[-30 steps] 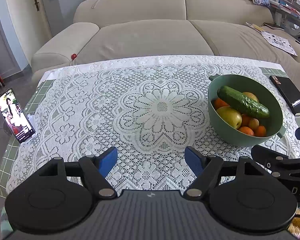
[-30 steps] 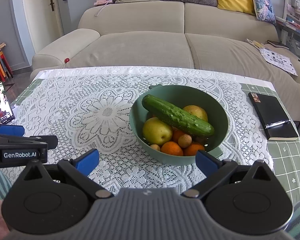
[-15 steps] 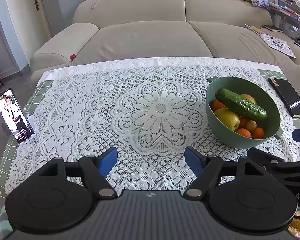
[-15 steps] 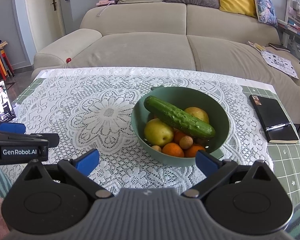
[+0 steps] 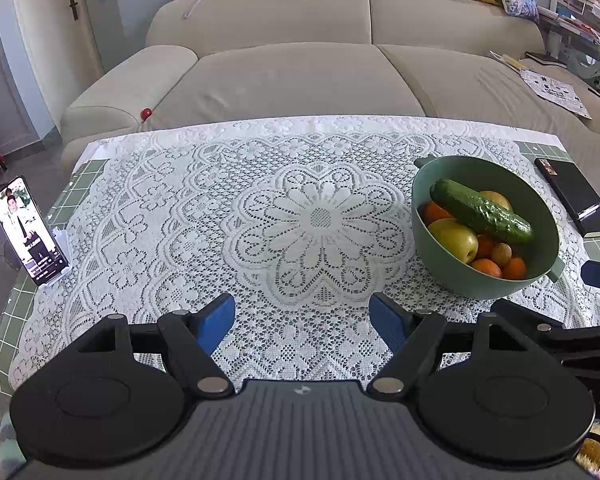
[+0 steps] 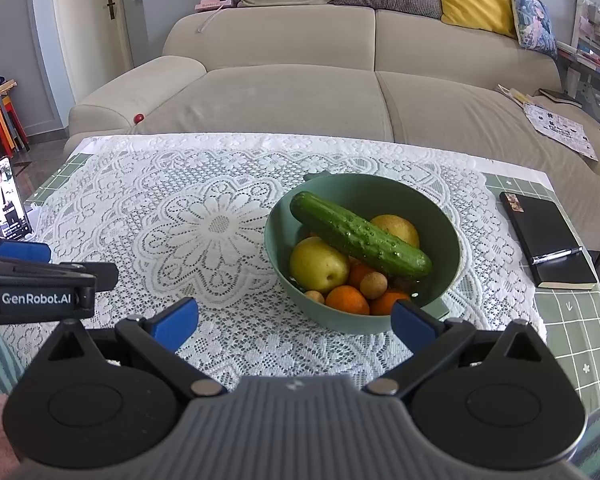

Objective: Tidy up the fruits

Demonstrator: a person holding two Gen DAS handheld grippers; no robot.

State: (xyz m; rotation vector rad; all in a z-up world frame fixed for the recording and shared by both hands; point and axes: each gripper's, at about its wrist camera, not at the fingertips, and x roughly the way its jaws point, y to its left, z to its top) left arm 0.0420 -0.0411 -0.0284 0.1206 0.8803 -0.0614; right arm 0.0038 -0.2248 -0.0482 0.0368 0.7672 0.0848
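Hovering side by side, level and pointing forward: left gripper point(image 5: 302, 322) with jaws spread wide, gripping nothing; right gripper point(image 6: 294, 322) likewise gaping wide, holding nothing.

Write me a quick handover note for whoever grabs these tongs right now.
Left tongs: open, holding nothing, over the lace cloth.
Right tongs: open, holding nothing, just short of the bowl.
All the fruit sits in the green bowl: cucumber on top, across a yellow apple, oranges and small brown fruits.
Done: nothing taken out yet.
Left: all the sorting; probably lift the cucumber first.
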